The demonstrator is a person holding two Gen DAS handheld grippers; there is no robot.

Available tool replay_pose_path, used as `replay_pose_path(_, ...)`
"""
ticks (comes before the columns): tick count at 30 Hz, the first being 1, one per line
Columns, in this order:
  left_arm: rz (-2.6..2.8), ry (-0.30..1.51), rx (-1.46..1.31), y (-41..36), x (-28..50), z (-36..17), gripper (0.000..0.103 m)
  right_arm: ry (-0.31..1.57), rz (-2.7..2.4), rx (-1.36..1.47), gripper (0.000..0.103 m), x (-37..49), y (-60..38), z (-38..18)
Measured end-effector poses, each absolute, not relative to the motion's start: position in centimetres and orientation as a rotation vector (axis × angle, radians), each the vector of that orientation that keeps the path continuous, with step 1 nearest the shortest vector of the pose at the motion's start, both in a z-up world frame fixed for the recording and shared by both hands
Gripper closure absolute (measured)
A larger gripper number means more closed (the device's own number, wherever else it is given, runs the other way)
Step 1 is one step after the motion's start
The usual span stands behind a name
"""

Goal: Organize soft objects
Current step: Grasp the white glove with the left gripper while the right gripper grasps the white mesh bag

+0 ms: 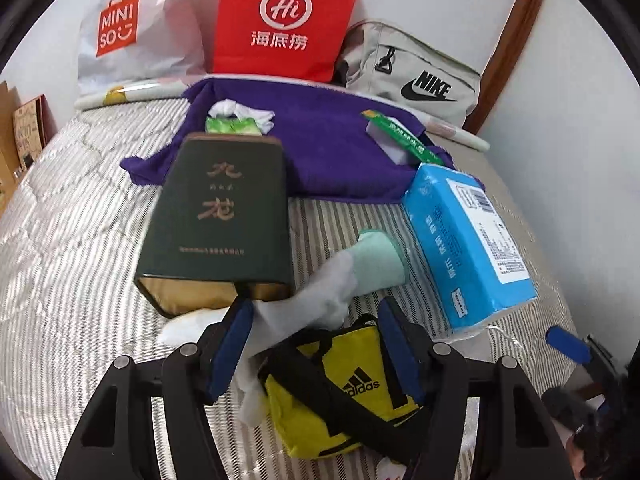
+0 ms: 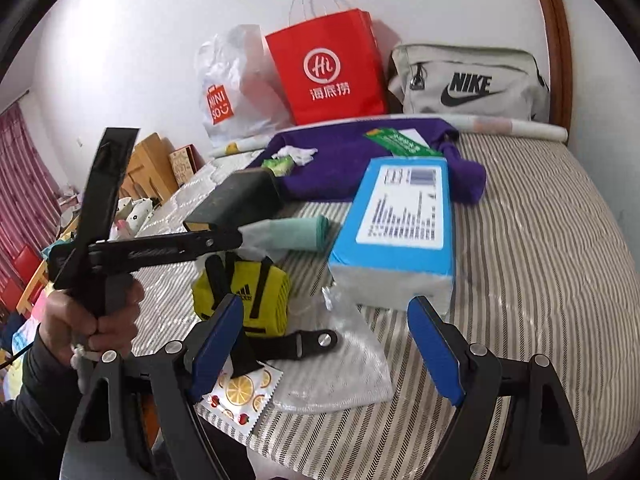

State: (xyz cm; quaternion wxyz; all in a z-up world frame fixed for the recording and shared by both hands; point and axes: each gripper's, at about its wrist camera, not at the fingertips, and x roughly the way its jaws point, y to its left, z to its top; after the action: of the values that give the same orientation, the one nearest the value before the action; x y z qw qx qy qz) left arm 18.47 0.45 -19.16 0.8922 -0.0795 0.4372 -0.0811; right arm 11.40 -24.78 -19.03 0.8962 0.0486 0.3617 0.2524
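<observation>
Both tools gape wide — left tool (image 1: 316,352) over the yellow bag (image 1: 340,392), right tool (image 2: 328,352) holding nothing.

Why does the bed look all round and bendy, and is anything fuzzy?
Left wrist view: the fisheye lens bulges the striped bed, and the dark green box looks slightly smeared. Right wrist view: the wooden frame curves, black corners ring the picture, and the small print on the blue tissue pack is too blurry to read.
</observation>
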Motion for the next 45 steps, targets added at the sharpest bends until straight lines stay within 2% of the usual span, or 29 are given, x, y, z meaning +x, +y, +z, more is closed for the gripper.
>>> replay_pose_path(3,-0.133,0.901,-0.137,-0.1,18.3,-19.4,0.043,0.777,0.516,0.078,0.019,11.4,-24.3,-20.1)
replay_pose_path(7,-0.084,0.92,-0.128,-0.2,18.5,-19.7,0.067,0.784,0.512,0.034,0.019,11.4,-23.5,-21.0)
replay_pose_path(15,-0.13,0.912,-0.19,0.9,18.3,-19.6,0.082,0.796,0.466,0.01,0.019,12.1,-23.2,-22.7)
replay_pose_path(17,-0.17,0.898,-0.242,1.5,17.9,-19.1,0.085,0.78,0.457,0.011,0.023,12.3,-23.3,-23.2)
replay_pose_path(19,-0.212,0.879,-0.278,1.8,17.5,-18.3,0.087,0.782,0.455,0.023,0.038,12.6,-23.3,-23.6)
replay_pose_path(20,-0.208,0.862,-0.262,1.8,17.3,-17.8,0.087,0.789,0.456,0.033,0.042,12.8,-23.3,-23.9)
replay_pose_path(22,-0.199,0.832,-0.229,1.7,17.0,-16.9,0.088,0.819,0.465,0.062,0.059,13.3,-23.3,-24.5)
replay_pose_path(23,-0.207,0.825,-0.237,1.8,16.9,-16.5,0.089,0.833,0.468,0.07,0.061,13.5,-23.2,-24.8)
replay_pose_path(26,-0.212,0.809,-0.255,2.5,16.7,-15.5,0.09,0.811,0.452,0.05,0.072,13.4,-23.0,-24.9)
replay_pose_path(28,-0.203,0.794,-0.249,2.9,16.5,-15.0,0.09,0.815,0.472,0.05,0.097,13.4,-23.0,-24.8)
replay_pose_path(42,-0.277,0.811,-0.289,3.6,15.6,-16.0,0.088,0.756,0.411,0.046,0.099,11.5,-26.2,-21.5)
replay_pose_path(43,-0.284,0.803,-0.284,3.4,15.5,-15.8,0.079,0.754,0.399,0.042,0.099,11.2,-26.7,-21.3)
replay_pose_path(44,-0.285,0.797,-0.278,3.2,15.5,-15.7,0.066,0.752,0.386,0.039,0.099,11.0,-27.3,-21.1)
replay_pose_path(45,-0.282,0.787,-0.267,2.9,15.5,-15.5,0.059,0.753,0.379,0.037,0.099,10.9,-27.7,-21.0)
